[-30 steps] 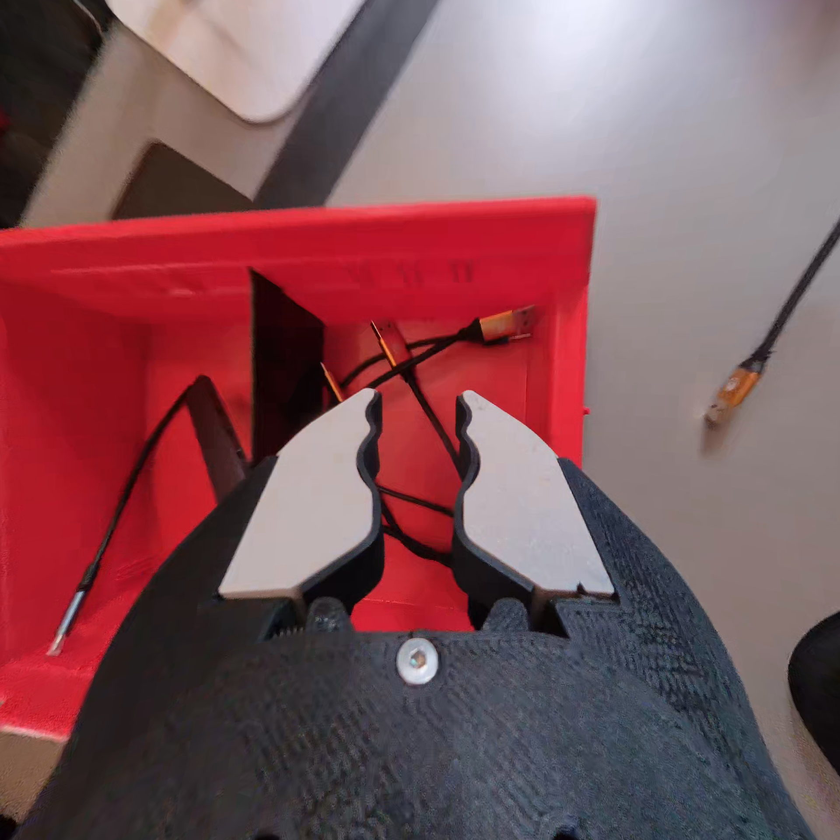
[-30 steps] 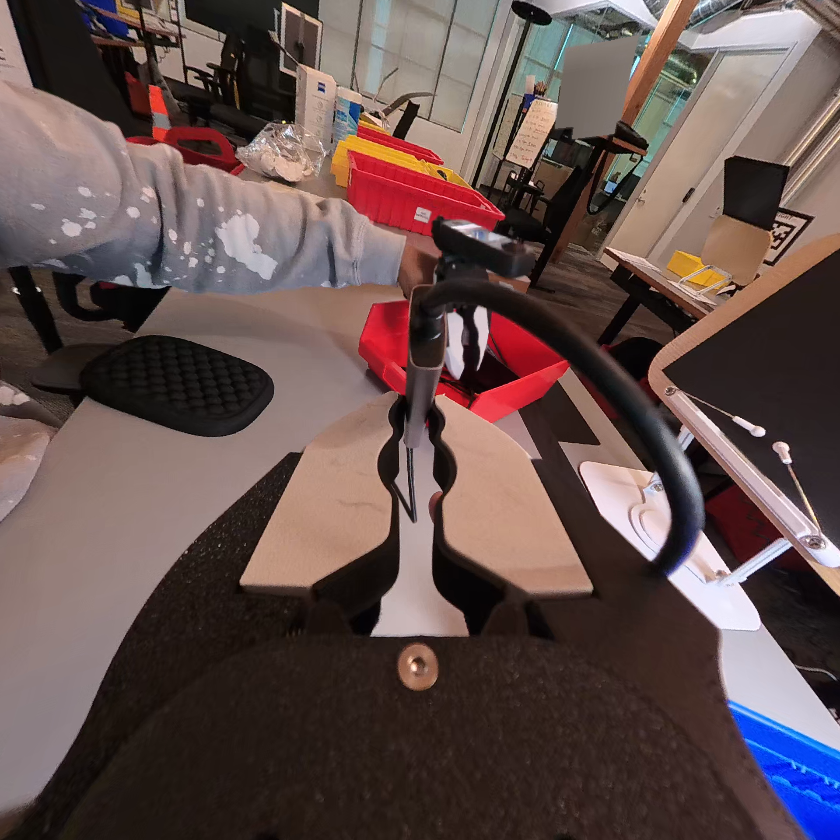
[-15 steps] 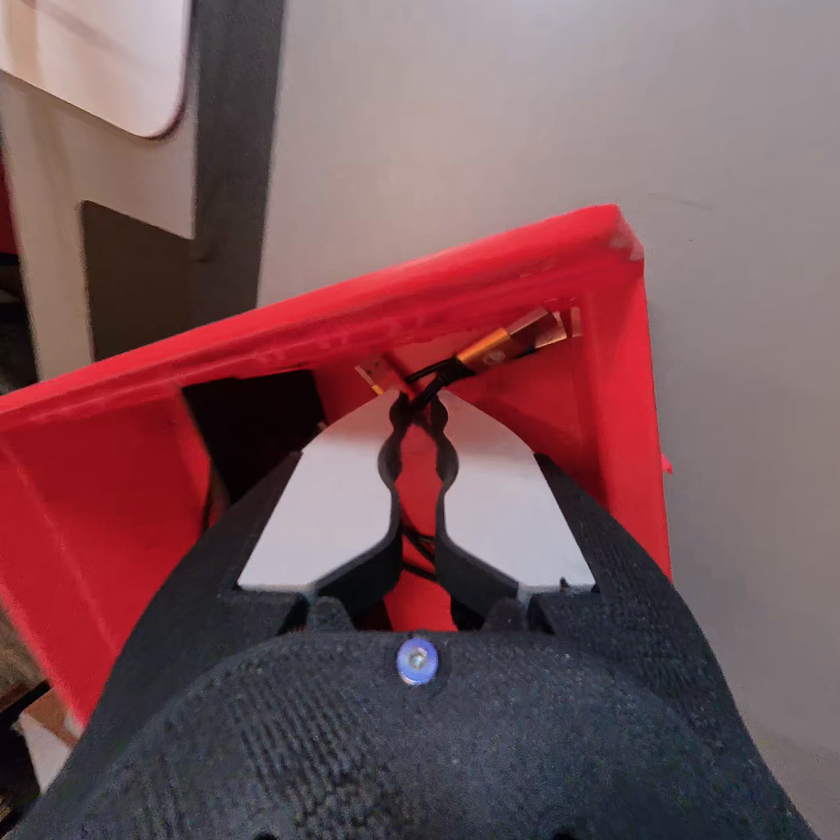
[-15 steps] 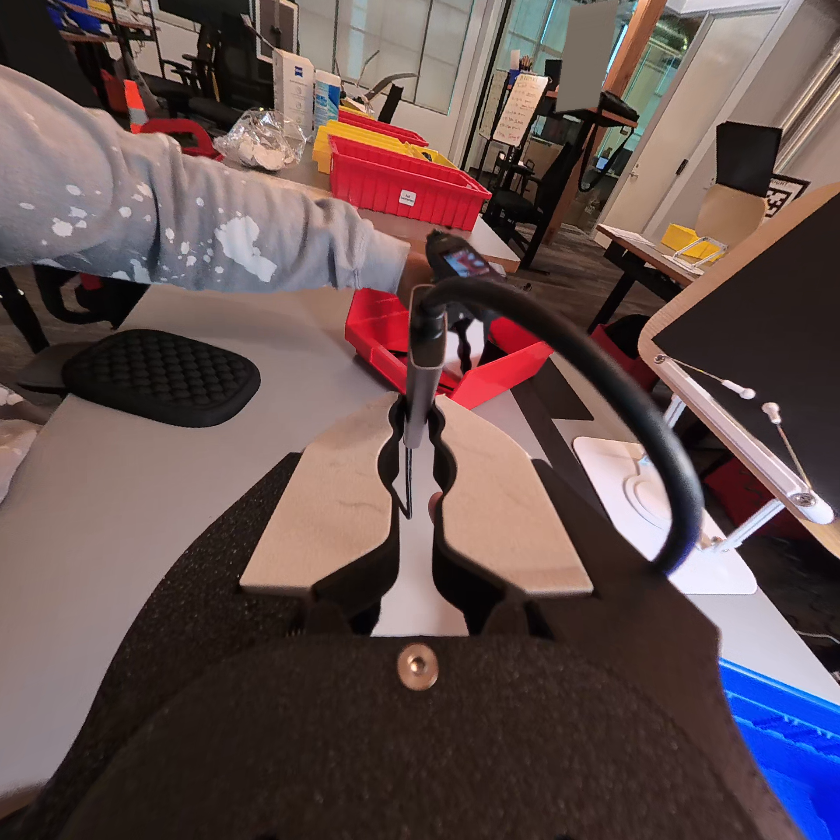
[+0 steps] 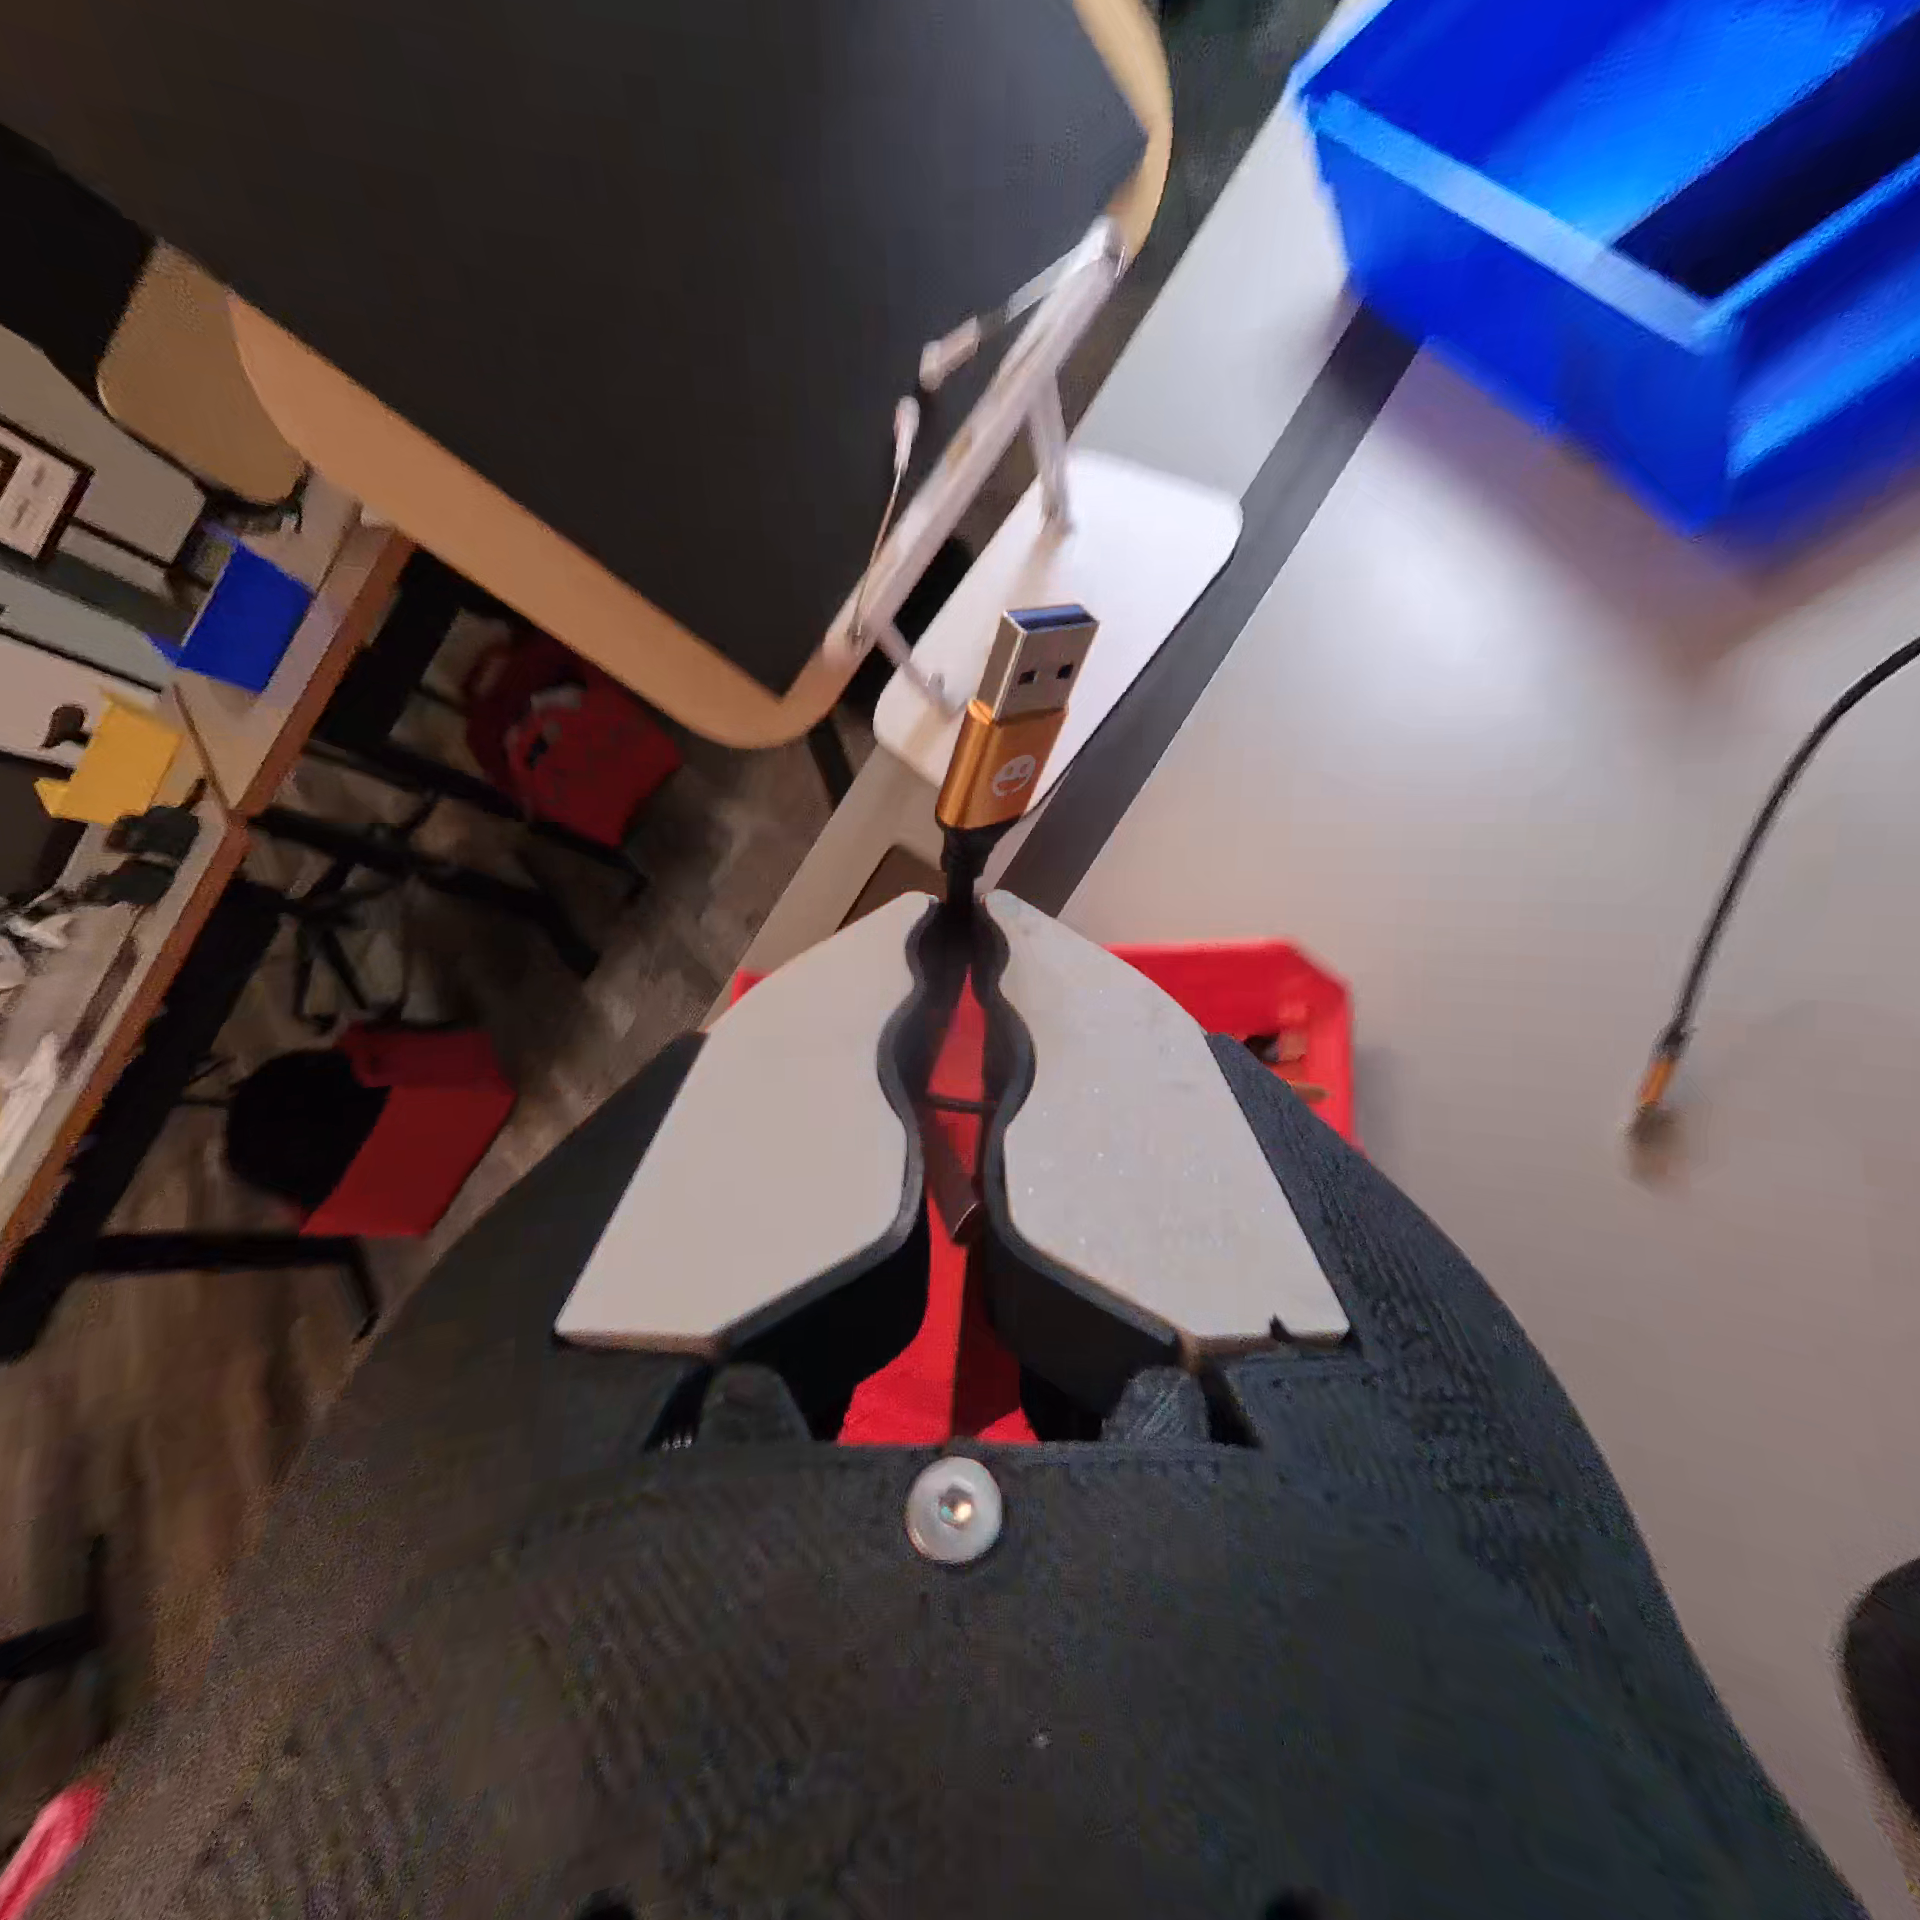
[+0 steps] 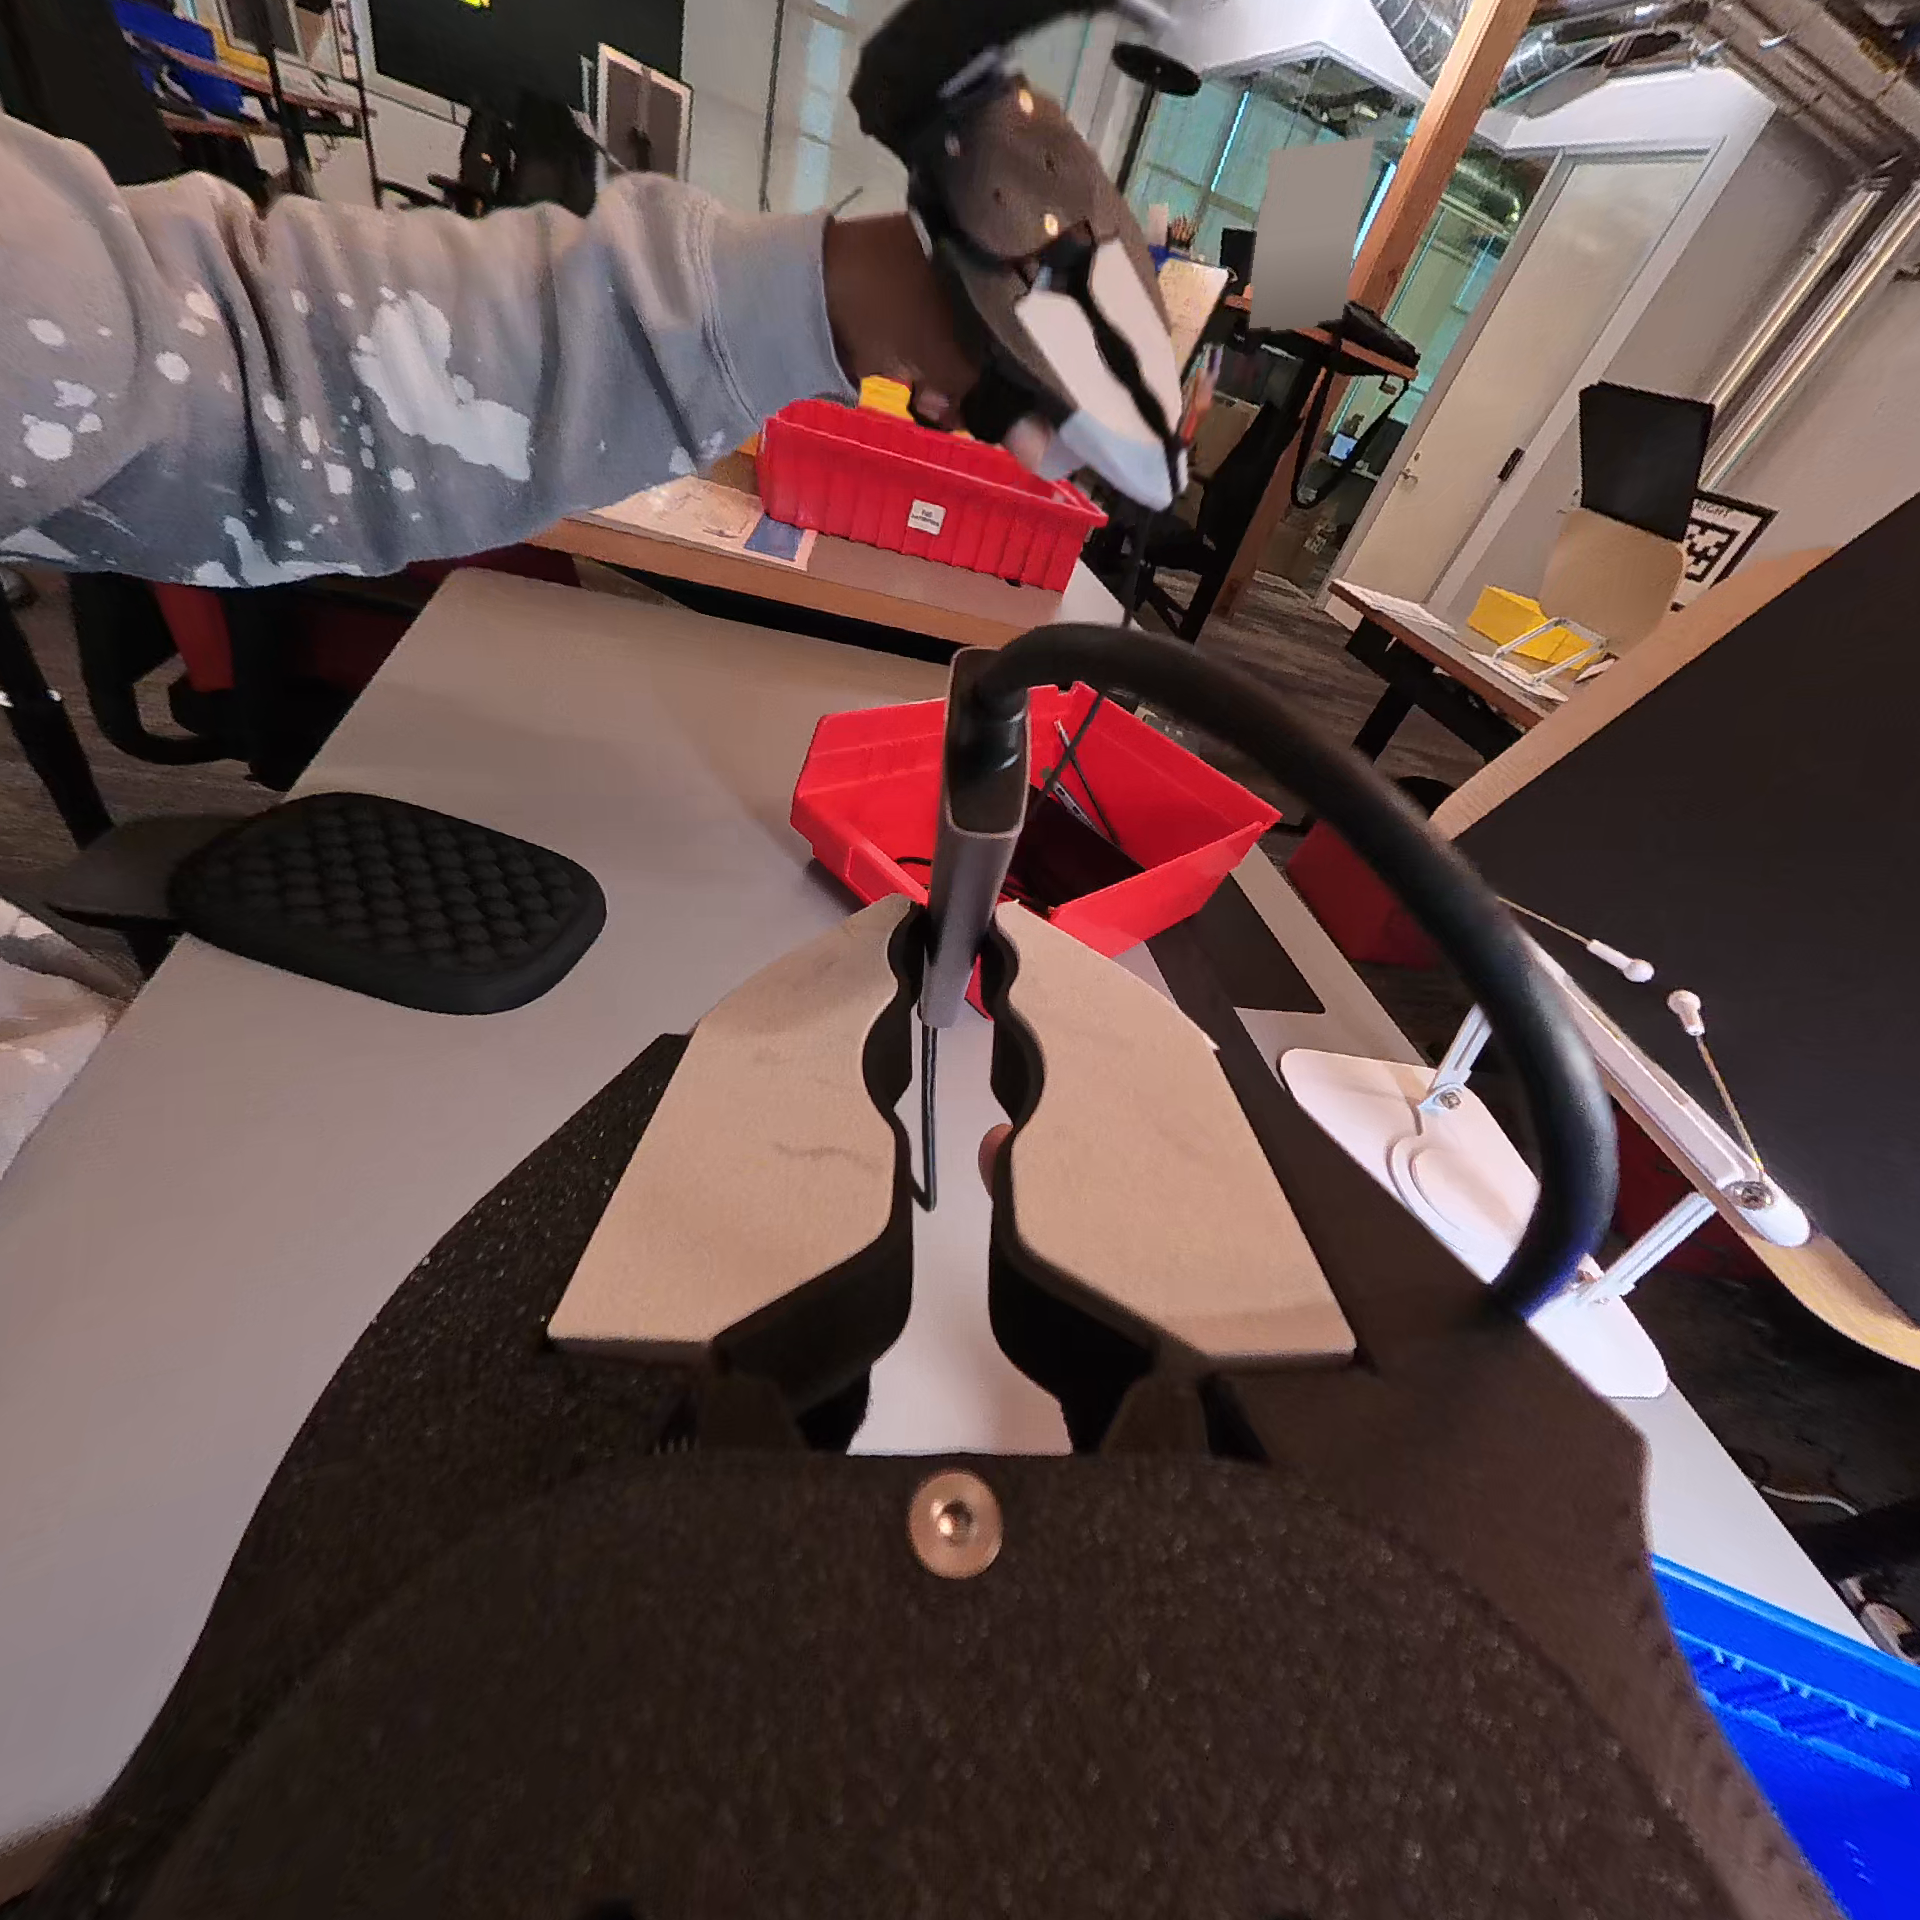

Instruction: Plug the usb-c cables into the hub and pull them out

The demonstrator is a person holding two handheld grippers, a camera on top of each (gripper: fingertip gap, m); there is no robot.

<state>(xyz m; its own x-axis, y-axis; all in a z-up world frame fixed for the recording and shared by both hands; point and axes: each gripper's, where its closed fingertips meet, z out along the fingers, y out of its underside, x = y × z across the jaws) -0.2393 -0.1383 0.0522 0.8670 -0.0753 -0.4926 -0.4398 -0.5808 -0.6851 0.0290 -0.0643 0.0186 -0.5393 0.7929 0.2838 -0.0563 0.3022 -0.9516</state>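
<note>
My left gripper [image 5: 961, 906] is shut on a thin black cable just below its orange plug [image 5: 1003, 756], which ends in a silver USB connector pointing away from me. It holds the cable high above the red bin [image 5: 1278, 987]. In the right wrist view the left gripper [image 6: 1148, 473] is raised in the air, and the cable hangs from it toward the red bin [image 6: 904, 790]. My right gripper [image 6: 954, 920] is shut on the grey hub [image 6: 971, 831], held upright, with its thick black cord [image 6: 1455, 914] arching to the right.
A second cable with an orange plug [image 5: 1662, 1070] lies on the grey table [image 5: 1507, 831] to the right. A blue bin [image 5: 1662, 260] stands at the back right. A black pad [image 6: 384, 899] lies on the left. A white stand base [image 6: 1455, 1174] holds a dark board [image 6: 1714, 852].
My left gripper closed on the orange-plug cable inside the red bin and lifted it well above the bin. My right gripper kept the hub nearly still.
</note>
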